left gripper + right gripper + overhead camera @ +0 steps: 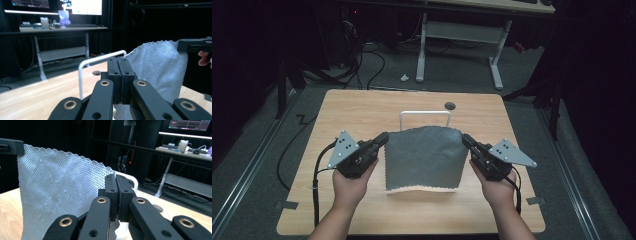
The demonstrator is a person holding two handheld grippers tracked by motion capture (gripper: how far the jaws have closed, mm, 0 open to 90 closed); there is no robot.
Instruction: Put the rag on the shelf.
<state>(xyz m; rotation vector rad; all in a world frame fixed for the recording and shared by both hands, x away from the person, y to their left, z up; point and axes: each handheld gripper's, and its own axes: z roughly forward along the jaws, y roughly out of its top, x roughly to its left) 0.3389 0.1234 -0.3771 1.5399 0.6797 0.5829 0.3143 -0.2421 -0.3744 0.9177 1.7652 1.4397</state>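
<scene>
both tongs, left point(384, 137) and right point(465, 139), pinch the top corners of the grey cloth point(424, 157), which hangs between them before the white rack point(424, 113). uneven lifting could pull a corner free or miss the bar.

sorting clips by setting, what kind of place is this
Most likely a lab or office workroom set up for recording. A small wooden table stands on grey carpet among dark curtains, a height-adjustable desk behind it carries lit monitors and a keyboard, and cables trail across the floor.
</scene>
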